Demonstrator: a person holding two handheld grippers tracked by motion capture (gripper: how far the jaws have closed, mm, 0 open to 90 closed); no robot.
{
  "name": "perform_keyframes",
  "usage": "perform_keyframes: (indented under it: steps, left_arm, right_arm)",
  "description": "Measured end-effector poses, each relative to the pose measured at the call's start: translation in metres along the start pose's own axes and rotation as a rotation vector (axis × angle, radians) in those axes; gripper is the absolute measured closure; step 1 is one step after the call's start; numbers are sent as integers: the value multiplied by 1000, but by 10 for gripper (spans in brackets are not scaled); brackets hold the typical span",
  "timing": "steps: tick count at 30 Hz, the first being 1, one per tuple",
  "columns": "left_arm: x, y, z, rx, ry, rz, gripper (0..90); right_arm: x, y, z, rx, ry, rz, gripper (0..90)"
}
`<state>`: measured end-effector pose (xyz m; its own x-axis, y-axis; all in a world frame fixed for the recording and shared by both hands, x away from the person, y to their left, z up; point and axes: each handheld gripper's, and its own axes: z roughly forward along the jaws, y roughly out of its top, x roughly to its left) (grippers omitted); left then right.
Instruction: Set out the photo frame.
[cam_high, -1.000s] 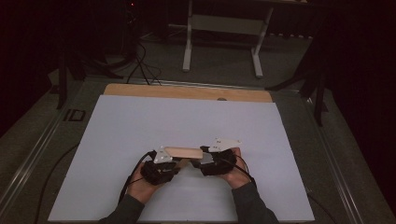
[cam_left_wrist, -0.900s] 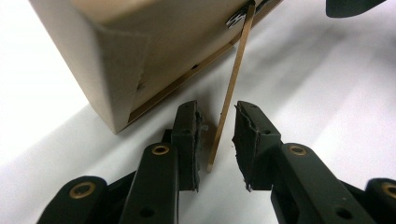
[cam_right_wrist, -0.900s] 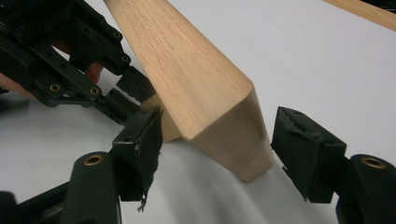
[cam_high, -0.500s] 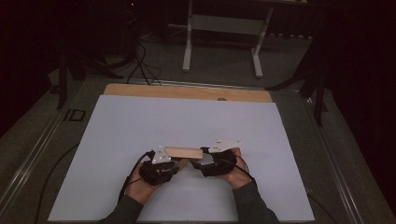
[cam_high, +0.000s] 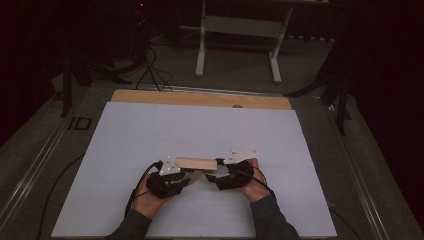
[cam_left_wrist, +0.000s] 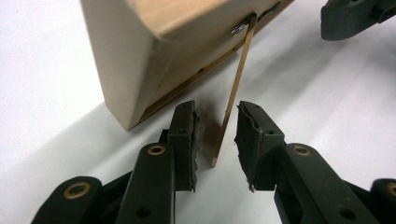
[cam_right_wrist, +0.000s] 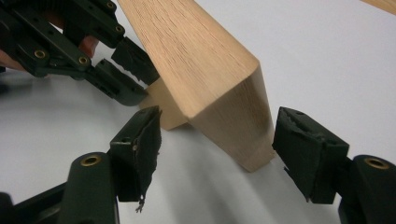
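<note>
Left gripper (cam_left_wrist: 217, 144) fingers just opening, thin flap (cam_left_wrist: 236, 93) between, untouched

A white sheet (cam_high: 200, 130) covers the table, whose bare wooden edge (cam_high: 200, 98) shows along the far side. Metal rails (cam_high: 35, 165) run down the left and right. Beyond, a grey floor (cam_high: 240, 75) carries a white table frame (cam_high: 240, 30) and black cables (cam_high: 150, 65) at far left. The surrounding room lies in darkness.
</note>
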<state>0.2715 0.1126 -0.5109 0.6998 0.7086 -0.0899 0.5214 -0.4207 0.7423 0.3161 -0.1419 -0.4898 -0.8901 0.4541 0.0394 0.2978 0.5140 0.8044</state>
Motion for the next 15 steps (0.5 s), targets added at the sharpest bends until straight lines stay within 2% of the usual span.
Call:
perform_keyframes:
  steps: [15]
  left_arm:
    - [3, 1, -7, -25, 0, -8, 655]
  right_arm:
    - [-6, -6, 0, 20, 17, 4, 324]
